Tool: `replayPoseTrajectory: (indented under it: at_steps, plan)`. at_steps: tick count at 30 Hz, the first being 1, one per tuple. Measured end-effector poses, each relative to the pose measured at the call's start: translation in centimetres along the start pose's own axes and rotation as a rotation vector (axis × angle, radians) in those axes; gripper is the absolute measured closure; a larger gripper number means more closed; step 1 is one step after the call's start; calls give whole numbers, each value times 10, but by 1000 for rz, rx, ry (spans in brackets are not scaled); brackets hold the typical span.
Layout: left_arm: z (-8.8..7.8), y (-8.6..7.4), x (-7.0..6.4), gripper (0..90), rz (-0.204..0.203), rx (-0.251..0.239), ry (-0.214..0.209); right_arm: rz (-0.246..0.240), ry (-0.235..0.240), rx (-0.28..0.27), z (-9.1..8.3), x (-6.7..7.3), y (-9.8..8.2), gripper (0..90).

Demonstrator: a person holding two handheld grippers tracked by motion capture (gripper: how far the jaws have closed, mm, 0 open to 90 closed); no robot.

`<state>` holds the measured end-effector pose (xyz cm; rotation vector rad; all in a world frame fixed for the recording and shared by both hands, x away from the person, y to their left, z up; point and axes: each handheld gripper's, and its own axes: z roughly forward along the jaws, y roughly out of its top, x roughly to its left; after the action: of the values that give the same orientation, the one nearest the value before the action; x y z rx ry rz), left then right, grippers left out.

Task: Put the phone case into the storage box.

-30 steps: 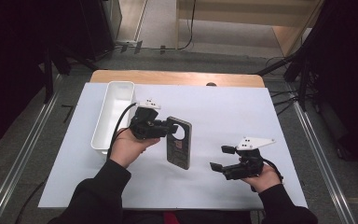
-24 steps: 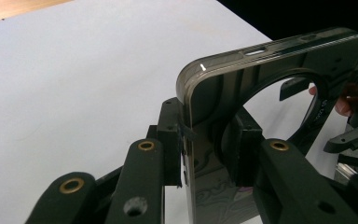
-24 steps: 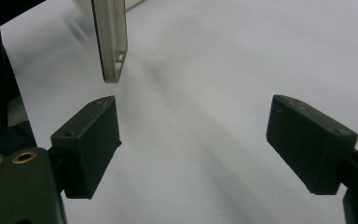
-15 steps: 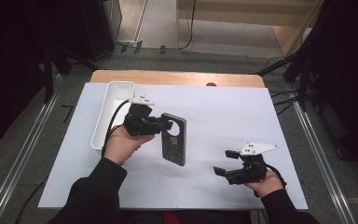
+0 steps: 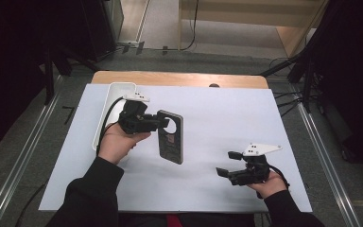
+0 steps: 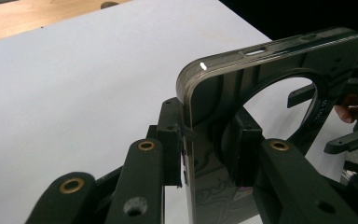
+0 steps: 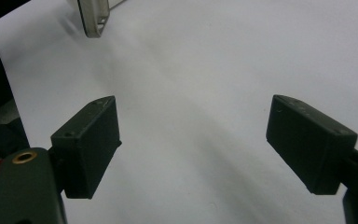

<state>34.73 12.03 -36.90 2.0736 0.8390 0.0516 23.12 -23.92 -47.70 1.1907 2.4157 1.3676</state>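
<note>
A dark phone case (image 5: 171, 142) with a round hole near its top is pinched at its upper edge by my left gripper (image 5: 163, 124), left of the table's middle. It hangs tilted, its lower end toward the table's front. In the left gripper view the pads of my left gripper (image 6: 207, 149) press on both faces of the case (image 6: 270, 70), just below its rounded corner. My right gripper (image 5: 226, 163) rests low at the front right with its jaws wide apart. Nothing lies between the fingers of my right gripper (image 7: 205, 140), just white surface. A corner of the case (image 7: 93, 21) shows far ahead of it.
A white sheet (image 5: 264, 118) covers most of the wooden table (image 5: 179, 78). A long white tray (image 5: 111, 94) stands along the sheet's left edge, just behind my left hand. Dark floor, metal rails and cables surround the table.
My left gripper has carried the case a little up and toward the far left, and the case stands more upright. The right gripper has shifted only slightly.
</note>
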Motion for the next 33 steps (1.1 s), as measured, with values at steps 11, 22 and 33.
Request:
replayPoseTrajectory:
  at_steps: [11, 22, 33]
  plan:
    - [-14, 8, 10, 704, -13, -10, 12, -4, -1, 9, 1, 1, -2, 165]
    - [-30, 15, 21, 704, -40, -25, 17, 0, -6, 13, 2, 2, -4, 165]
    - [-36, 20, 26, 704, -39, -30, 29, 7, -14, 10, 0, 2, -6, 165]
